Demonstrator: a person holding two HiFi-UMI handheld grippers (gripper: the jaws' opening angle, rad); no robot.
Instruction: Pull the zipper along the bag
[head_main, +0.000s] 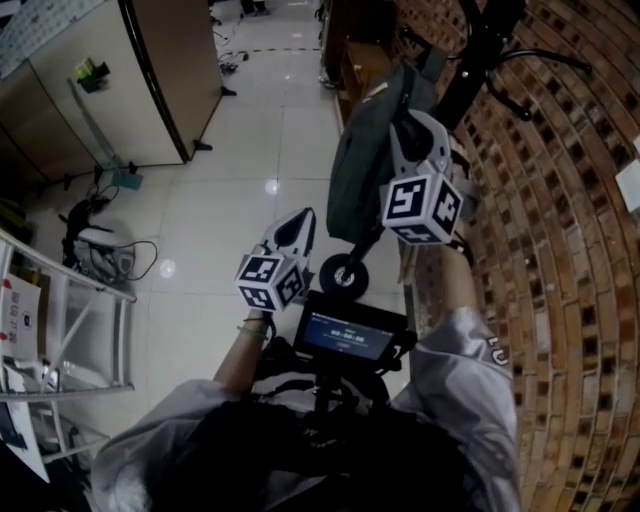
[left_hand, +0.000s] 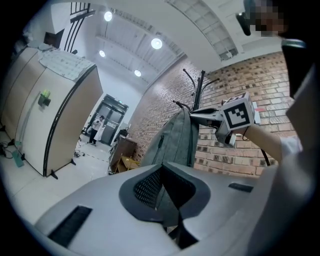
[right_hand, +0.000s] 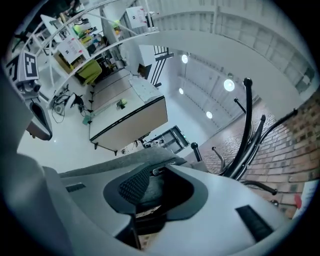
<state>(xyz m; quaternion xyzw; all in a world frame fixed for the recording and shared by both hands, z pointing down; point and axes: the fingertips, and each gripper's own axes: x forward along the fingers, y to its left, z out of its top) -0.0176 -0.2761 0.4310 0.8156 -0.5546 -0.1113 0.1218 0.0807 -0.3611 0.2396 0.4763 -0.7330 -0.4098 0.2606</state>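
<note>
A grey backpack (head_main: 355, 170) hangs from a black coat rack (head_main: 480, 50) beside a brick wall. My right gripper (head_main: 410, 125) is up at the bag's top. In the right gripper view its jaws (right_hand: 152, 192) stand open around the bag's top edge (right_hand: 145, 161), and a small metal zipper pull (right_hand: 158, 171) lies between them, not pressed. My left gripper (head_main: 298, 225) is lower, at the bag's left edge. In the left gripper view the jaws (left_hand: 167, 195) are shut on a fold of the grey bag (left_hand: 177, 140); a side zipper (left_hand: 161, 142) runs down that bag.
The brick wall (head_main: 560, 250) fills the right side. A small black wheel (head_main: 343, 275) sits below the bag. A beige cabinet (head_main: 120, 80) stands at the back left and a white shelf rack (head_main: 70, 330) at the near left. A lit screen (head_main: 348, 335) rides at the person's chest.
</note>
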